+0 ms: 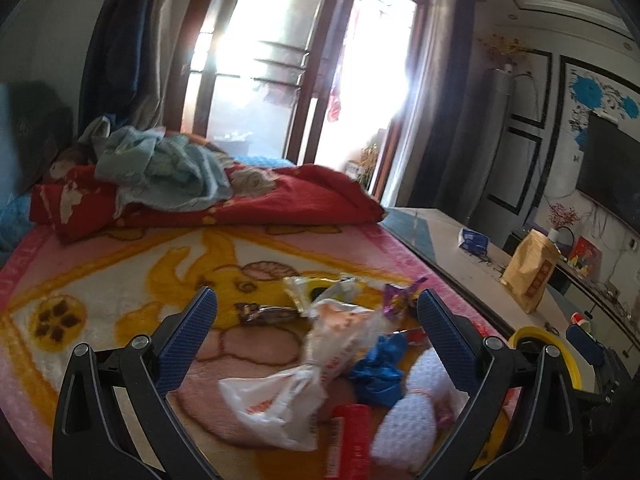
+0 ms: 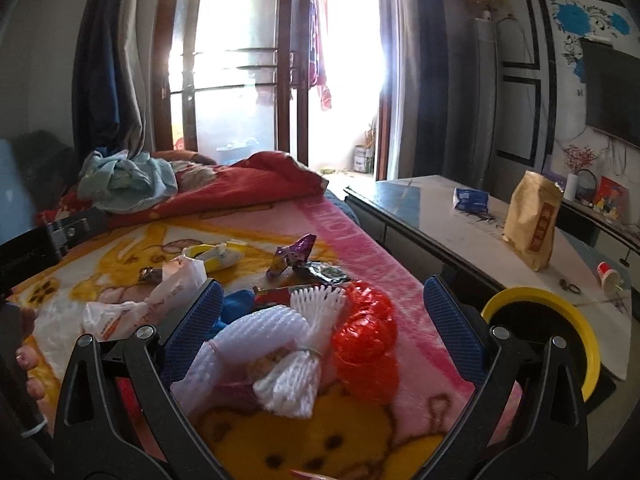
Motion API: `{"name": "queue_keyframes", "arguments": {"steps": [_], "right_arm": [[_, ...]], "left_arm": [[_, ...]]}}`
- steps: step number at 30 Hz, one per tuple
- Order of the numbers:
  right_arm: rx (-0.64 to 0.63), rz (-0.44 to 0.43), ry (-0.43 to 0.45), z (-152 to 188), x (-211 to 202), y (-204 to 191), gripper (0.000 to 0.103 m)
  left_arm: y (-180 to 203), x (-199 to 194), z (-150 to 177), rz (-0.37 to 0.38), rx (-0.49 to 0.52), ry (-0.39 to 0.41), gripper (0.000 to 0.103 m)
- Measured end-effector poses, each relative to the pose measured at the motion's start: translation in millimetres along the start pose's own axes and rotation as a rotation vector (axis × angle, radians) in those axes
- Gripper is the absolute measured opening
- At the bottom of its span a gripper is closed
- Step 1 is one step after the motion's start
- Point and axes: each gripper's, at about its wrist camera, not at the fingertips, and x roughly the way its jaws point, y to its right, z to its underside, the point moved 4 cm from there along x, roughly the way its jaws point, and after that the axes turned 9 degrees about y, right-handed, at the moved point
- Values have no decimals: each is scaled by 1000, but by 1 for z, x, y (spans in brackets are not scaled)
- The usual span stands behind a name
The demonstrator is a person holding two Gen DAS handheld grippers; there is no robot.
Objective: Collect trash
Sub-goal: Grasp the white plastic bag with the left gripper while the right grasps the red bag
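Observation:
Trash lies scattered on a pink and yellow blanket [image 1: 120, 264]. In the left wrist view my left gripper [image 1: 316, 312] is open above a white plastic bag [image 1: 280, 396], a crumpled blue piece [image 1: 378, 368], a red tube [image 1: 352, 432] and a purple wrapper [image 1: 396, 300]. In the right wrist view my right gripper [image 2: 320, 300] is open over white foam netting [image 2: 280, 344] and a red foam net [image 2: 366, 344]. A purple wrapper [image 2: 294, 258] and a yellow-white wrapper [image 2: 218, 256] lie farther away. A yellow-rimmed bin [image 2: 560, 320] stands at the right of the bed.
A folded red quilt [image 1: 240, 204] with light blue cloth [image 1: 160, 164] lies at the far end. A low table [image 2: 460, 232] at the right holds a brown paper bag [image 2: 532, 220], a blue packet [image 2: 470, 198] and a cup [image 2: 608, 274]. A hand [image 2: 28, 356] shows at the left edge.

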Motion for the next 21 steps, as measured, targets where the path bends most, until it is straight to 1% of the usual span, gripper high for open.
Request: {"name": "queue_keyframes", "arguments": {"steps": [4, 6, 9, 11, 13, 14, 17, 19, 21], "right_arm": [[7, 20, -23, 0, 15, 4, 92], [10, 40, -38, 2, 22, 10, 92], [22, 79, -74, 7, 32, 23, 92], [45, 106, -120, 14, 40, 35, 92], [66, 124, -163, 21, 47, 45, 92], [80, 129, -190, 26, 51, 51, 92], [143, 104, -270, 39, 63, 62, 91], [165, 73, -313, 47, 68, 62, 82], [189, 28, -356, 55, 74, 60, 76]], "left_arm": [[-22, 13, 3, -39, 7, -42, 97], [-33, 21, 7, -50, 15, -80, 97], [-42, 32, 19, -18, 8, -146, 97], [-45, 38, 29, 7, -7, -194, 97], [-47, 44, 38, 15, -25, -235, 97], [-47, 48, 44, 30, -45, -271, 97], [-44, 55, 57, 94, -81, -331, 97], [-43, 56, 64, 105, -85, -349, 97], [-41, 57, 70, 117, -97, -372, 97]]}}
